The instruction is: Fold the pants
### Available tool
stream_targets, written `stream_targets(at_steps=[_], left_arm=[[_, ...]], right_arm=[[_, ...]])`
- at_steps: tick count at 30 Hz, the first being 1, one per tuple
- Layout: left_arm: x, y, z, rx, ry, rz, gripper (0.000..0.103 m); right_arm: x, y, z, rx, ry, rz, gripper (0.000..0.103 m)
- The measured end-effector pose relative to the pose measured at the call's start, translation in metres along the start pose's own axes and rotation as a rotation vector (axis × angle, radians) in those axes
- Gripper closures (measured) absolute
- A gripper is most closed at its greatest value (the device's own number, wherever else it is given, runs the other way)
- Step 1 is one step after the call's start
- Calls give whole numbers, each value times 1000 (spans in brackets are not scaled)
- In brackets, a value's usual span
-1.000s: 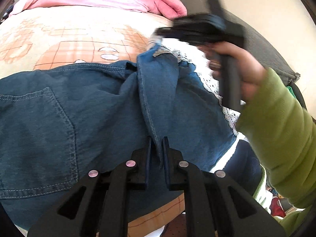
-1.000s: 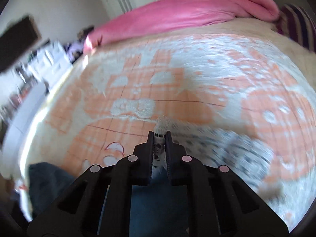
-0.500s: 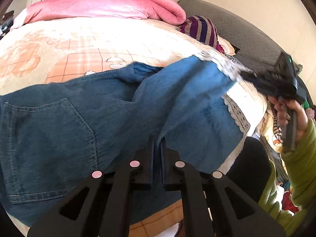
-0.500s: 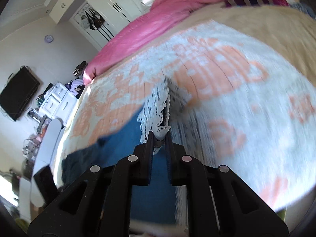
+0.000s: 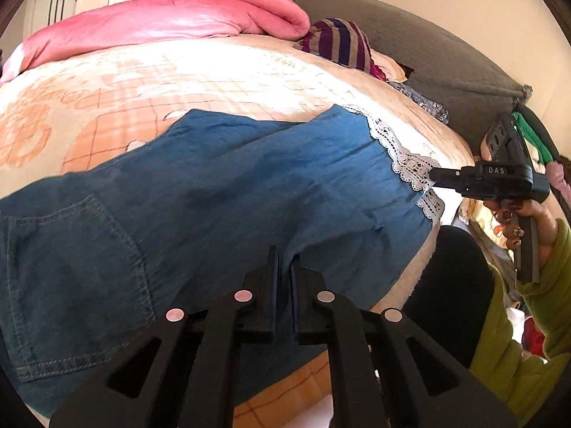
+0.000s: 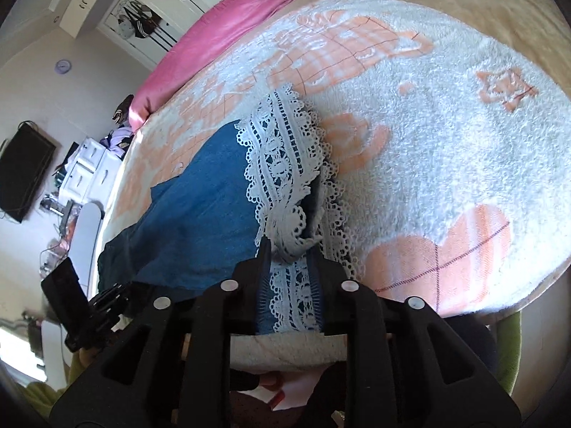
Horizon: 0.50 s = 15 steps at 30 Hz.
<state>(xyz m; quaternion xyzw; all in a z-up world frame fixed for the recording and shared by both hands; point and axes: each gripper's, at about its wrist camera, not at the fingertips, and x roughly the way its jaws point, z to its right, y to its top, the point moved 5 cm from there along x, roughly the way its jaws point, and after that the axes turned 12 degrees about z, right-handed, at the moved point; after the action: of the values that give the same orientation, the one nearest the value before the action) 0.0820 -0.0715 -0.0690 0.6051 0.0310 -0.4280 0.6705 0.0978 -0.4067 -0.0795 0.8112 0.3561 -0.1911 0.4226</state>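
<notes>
Blue denim pants (image 5: 221, 207) with a white lace hem (image 5: 403, 160) lie spread on the bed. My left gripper (image 5: 283, 264) is shut on the denim's near edge. In the right wrist view the lace hem (image 6: 282, 164) lies between the fingers of my right gripper (image 6: 289, 249), whose jaws stand apart, open around it. The right gripper also shows in the left wrist view (image 5: 433, 174), at the hem. The denim leg (image 6: 192, 210) stretches away to the left.
An orange and white patterned blanket (image 5: 150, 82) covers the bed. A pink duvet (image 5: 160, 21) and a striped pillow (image 5: 339, 42) lie at the far side. A grey headboard (image 5: 428, 60) stands on the right. A TV (image 6: 21, 174) and drawers stand beyond the bed.
The right gripper has pulled the lace hem out to the right, laid the leg flat on the bed, and its jaws have come apart. The left gripper stays shut on the denim.
</notes>
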Motion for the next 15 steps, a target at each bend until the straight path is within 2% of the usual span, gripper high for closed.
stream_targets(at_steps=[3,4,5,12,15], left_arm=[[7,-4,2,18,10,-22,101],[5,-4,3,14,2,-18,101],[3,-3,3,15,-4,-12,101],[-28,4,8,28,-72,26,101],[-30,-2,14,68,-78,0,101]], right_arm=[[2,0,5,25,15,-3,87],[0,0,5,16,13,-2,89],[-2,0,4,4,13,-1,96],[-31,-5,0,-39,22,-9,97],[-32,-15,2,-55,-2,-42,97]])
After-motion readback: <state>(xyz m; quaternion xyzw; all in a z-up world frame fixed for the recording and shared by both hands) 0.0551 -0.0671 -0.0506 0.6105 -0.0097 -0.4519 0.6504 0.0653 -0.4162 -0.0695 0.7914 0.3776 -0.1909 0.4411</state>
